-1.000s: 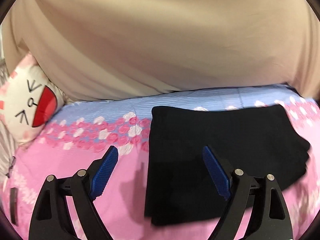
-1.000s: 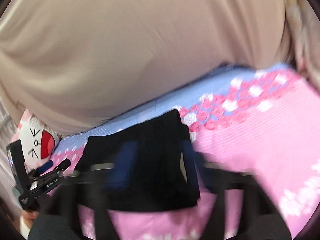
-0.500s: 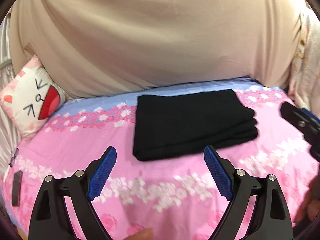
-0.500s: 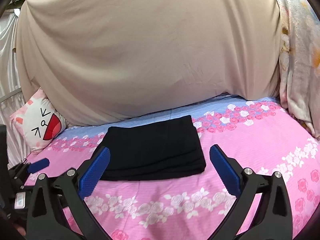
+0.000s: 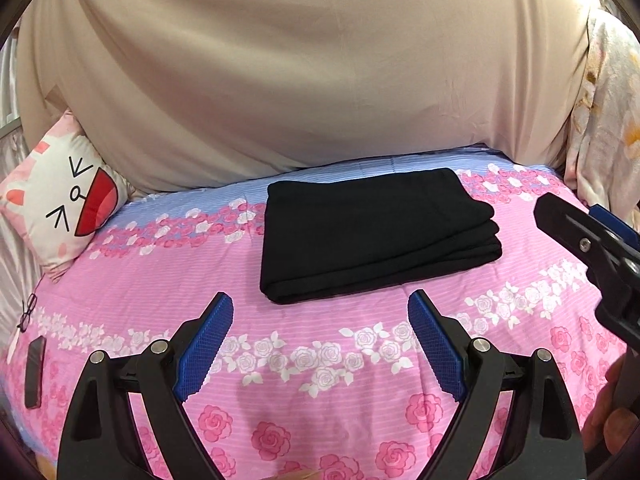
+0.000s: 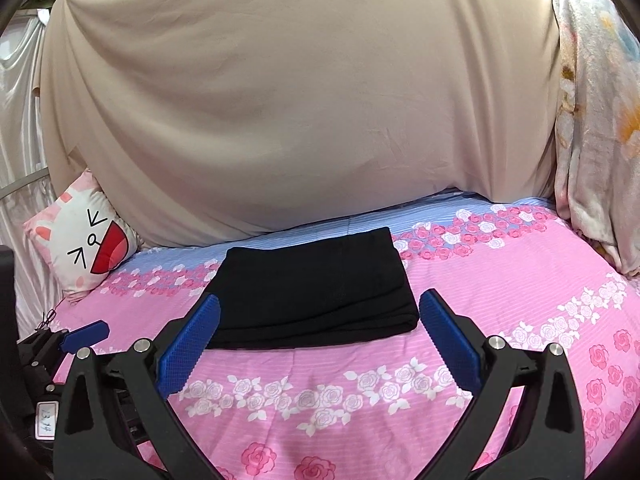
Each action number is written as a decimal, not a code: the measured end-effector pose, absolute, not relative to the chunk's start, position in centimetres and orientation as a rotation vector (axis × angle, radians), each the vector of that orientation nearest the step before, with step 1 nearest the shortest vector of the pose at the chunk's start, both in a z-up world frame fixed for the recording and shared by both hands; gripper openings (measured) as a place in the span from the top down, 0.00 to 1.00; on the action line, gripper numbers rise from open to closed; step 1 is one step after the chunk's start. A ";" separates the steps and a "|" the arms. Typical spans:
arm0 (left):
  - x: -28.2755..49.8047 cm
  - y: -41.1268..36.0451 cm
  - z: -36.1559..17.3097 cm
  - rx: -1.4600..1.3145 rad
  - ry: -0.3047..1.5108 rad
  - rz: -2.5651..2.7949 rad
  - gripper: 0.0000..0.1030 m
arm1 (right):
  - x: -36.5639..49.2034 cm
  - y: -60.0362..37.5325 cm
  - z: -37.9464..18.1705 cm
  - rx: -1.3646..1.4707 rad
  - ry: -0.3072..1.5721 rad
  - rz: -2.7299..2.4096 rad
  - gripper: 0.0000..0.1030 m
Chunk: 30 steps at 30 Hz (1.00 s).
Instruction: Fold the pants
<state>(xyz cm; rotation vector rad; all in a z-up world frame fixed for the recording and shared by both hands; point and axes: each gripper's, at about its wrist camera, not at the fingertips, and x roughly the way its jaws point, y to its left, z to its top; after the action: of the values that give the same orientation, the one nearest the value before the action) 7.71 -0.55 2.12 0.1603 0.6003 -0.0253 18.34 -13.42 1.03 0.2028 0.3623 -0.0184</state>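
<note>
The black pants (image 5: 372, 236) lie folded into a flat rectangular stack on the pink floral bedsheet (image 5: 304, 360), toward the far side of the bed. They also show in the right wrist view (image 6: 316, 288). My left gripper (image 5: 320, 312) is open and empty, held back from the near edge of the stack. My right gripper (image 6: 320, 312) is open and empty, also short of the stack's near edge. The right gripper's body shows at the right edge of the left wrist view (image 5: 600, 256).
A cat-face cushion (image 5: 60, 200) leans at the far left. A beige sheet (image 5: 312, 64) hangs behind the bed and a floral blanket (image 6: 592, 120) hangs at the right. A dark phone (image 5: 35, 372) and glasses (image 5: 27, 312) lie near the left edge.
Both grippers have pulled back and up from the pants, which lay right under them one second ago. The folded stack has stayed in place on the bed.
</note>
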 end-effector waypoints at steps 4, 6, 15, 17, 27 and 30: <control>7.8 -0.3 2.1 0.153 0.606 -0.022 0.16 | 18.3 -13.2 1.1 0.193 0.362 -0.020 0.05; 7.9 -0.2 2.0 0.153 0.608 -0.020 0.16 | 18.3 -13.2 1.1 0.196 0.360 -0.020 0.05; 8.4 0.4 1.7 0.155 0.614 -0.008 0.16 | 18.2 -12.9 1.0 0.183 0.366 -0.020 0.05; 8.4 0.3 1.8 0.155 0.613 -0.011 0.16 | 18.3 -12.8 0.9 0.178 0.369 -0.018 0.05; 8.5 0.4 1.6 0.159 0.616 -0.005 0.16 | 18.6 -12.5 0.7 0.171 0.382 -0.022 0.05; 8.6 0.4 1.5 0.162 0.615 -0.010 0.16 | 18.6 -12.5 0.6 0.172 0.384 -0.023 0.05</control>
<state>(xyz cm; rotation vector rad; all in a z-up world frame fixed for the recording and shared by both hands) 8.58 0.41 1.52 0.1621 0.6149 -0.0097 18.63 -12.50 0.56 0.1718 0.3844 -0.0227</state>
